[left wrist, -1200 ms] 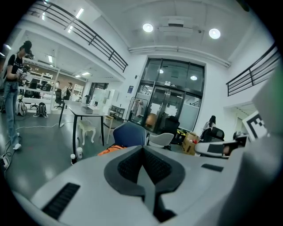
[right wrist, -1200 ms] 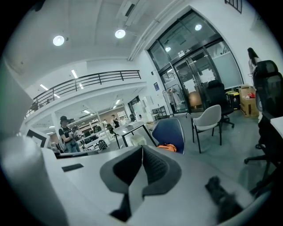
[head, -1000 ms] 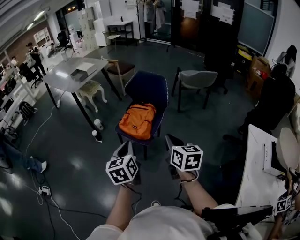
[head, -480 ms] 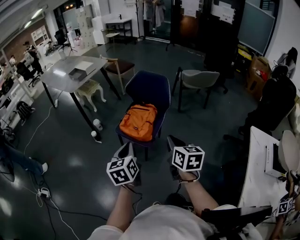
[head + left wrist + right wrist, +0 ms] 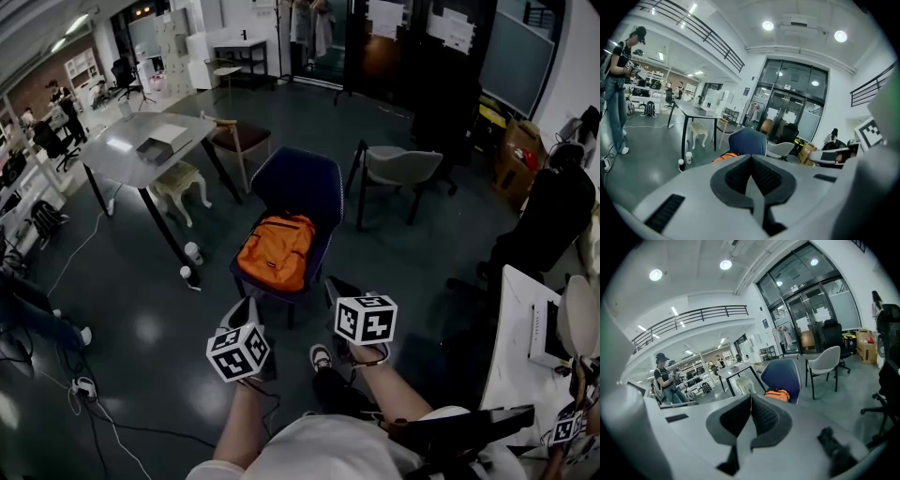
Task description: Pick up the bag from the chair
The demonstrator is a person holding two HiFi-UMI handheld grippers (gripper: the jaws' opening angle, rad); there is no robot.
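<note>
The orange backpack [image 5: 276, 251] lies on the blue chair [image 5: 300, 183], well ahead of both jaws. Left gripper [image 5: 246, 314] and right gripper [image 5: 339, 292] are closed and empty. The backpack looks soft and slumping, so its top handle seems the best hold.

The left gripper [image 5: 247, 309] and right gripper [image 5: 337, 287] have eased down toward the orange backpack [image 5: 277, 251]; a shoe [image 5: 321, 357] has come into view.

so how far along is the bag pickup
Done: nothing yet; the orange backpack lies untouched on the seat of the blue chair. In hand: the left gripper and right gripper are both shut and empty, held short of the chair and pointed toward it. Left: reach the backpack, open the jaws, grip it and lift it off.
</note>
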